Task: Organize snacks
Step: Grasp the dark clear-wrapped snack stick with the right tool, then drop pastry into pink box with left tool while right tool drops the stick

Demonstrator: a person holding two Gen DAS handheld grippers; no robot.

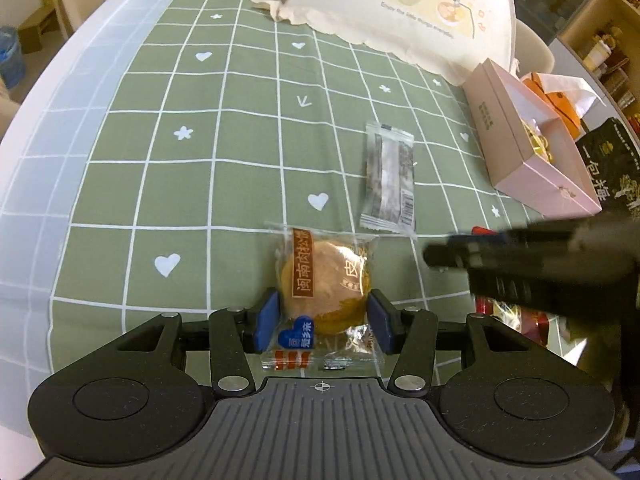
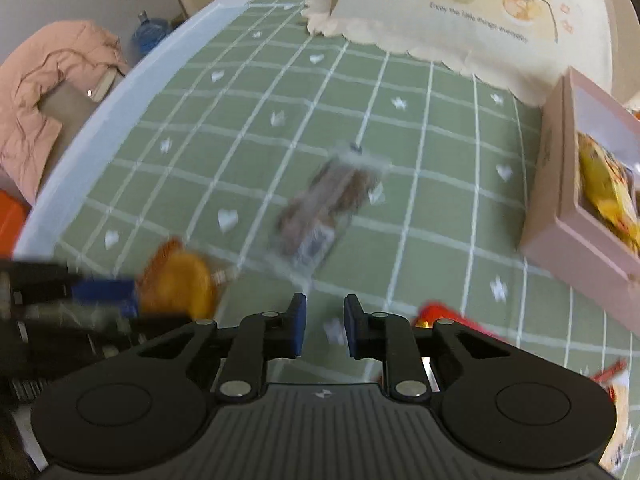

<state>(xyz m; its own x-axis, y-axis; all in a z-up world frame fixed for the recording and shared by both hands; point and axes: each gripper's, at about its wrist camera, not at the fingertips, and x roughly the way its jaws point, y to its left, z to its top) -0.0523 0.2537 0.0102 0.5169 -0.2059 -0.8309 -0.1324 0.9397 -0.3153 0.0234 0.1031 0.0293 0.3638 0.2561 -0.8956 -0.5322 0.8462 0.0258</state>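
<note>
A round golden pastry in a clear wrapper (image 1: 324, 280) lies on the green checked tablecloth (image 1: 180, 184), and my left gripper (image 1: 323, 320) is shut on it, one blue pad at each side. The right wrist view shows that pastry (image 2: 184, 280) blurred at the left. A silvery-brown snack packet (image 1: 387, 184) lies flat just beyond it, seen again as the snack packet (image 2: 320, 216) ahead of my right gripper (image 2: 325, 328). That gripper's jaws stand a narrow gap apart with only cloth between them. A red packet (image 2: 436, 314) lies right beside its right finger.
An open pink box (image 1: 532, 152) holding yellow snacks stands at the right, also in the right wrist view (image 2: 560, 216). A cream cartoon-printed bag (image 1: 400, 12) stands at the back. A black packet (image 1: 616, 164) is at far right. The table's white edge (image 2: 120, 92) curves left, a pink jacket (image 2: 48, 92) beyond.
</note>
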